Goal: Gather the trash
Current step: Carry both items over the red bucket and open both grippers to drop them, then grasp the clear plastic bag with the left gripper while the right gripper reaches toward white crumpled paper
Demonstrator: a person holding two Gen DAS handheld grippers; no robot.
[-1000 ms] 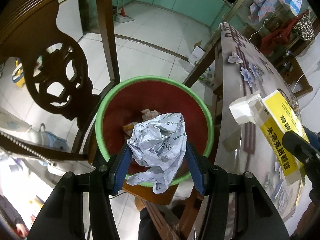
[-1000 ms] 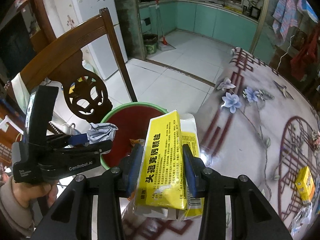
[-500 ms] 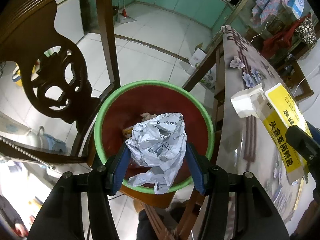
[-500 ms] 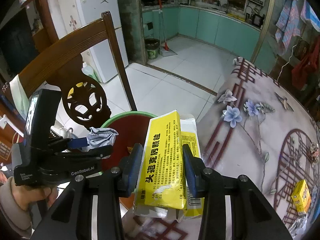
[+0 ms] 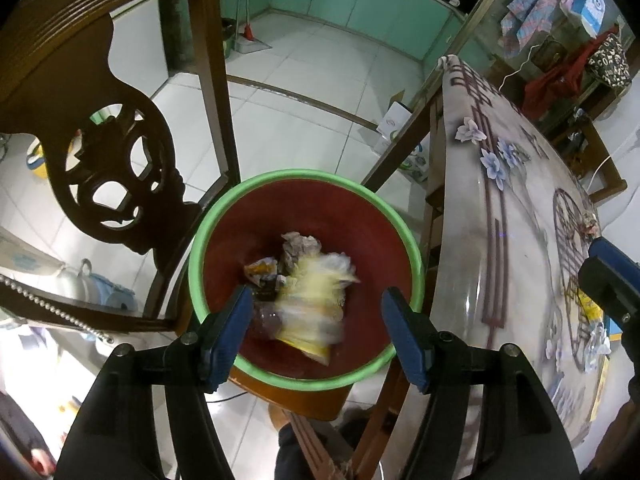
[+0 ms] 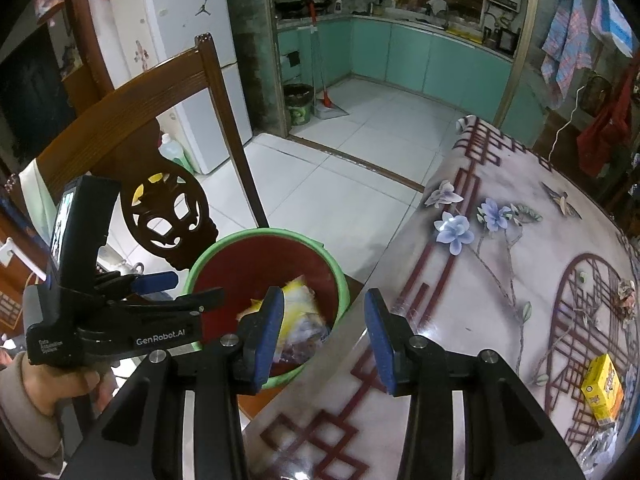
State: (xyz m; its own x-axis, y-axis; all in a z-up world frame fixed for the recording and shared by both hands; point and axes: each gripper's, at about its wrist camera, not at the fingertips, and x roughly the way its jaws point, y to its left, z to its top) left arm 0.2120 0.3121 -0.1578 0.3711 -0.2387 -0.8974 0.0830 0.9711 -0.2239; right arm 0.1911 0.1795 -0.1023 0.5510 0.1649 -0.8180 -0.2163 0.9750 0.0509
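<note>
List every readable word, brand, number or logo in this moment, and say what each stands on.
"GenRobot.AI": white print on the black body of the left gripper.
Jumping-figure logo, no words: white fridge door.
Small white label at the left gripper's rear: too small to read.
Print on the small yellow box on the table: blurred.

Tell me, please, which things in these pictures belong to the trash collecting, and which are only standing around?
Belong to the job:
- bin, green rim, trash inside
- blurred yellow pack in it
- small yellow box on the table
- left gripper and right gripper, both open

Just around:
- wooden chair
- fridge
- broom
</note>
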